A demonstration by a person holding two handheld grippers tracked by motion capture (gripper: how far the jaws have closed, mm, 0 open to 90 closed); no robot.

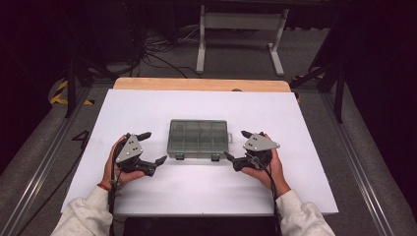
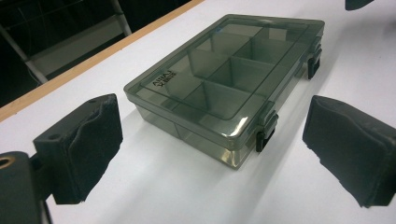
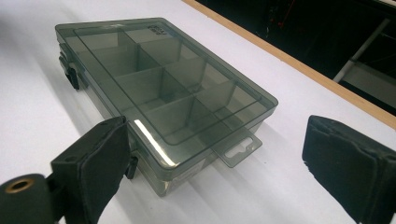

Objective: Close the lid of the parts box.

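Note:
A smoky clear plastic compartment box lies shut in the middle of the white board, its two dark latches facing the person. My left gripper rests on the board just left of the box, open, with nothing between its jaws. My right gripper sits just right of it, also open and empty. In the left gripper view the box lies ahead of the left gripper, near corner foremost. In the right gripper view the box and its hang tab lie ahead of the right gripper.
The white board covers a wooden table whose far edge shows beyond it. Behind the table stand a white metal frame and loose cables on the floor. Metal rails run along both sides.

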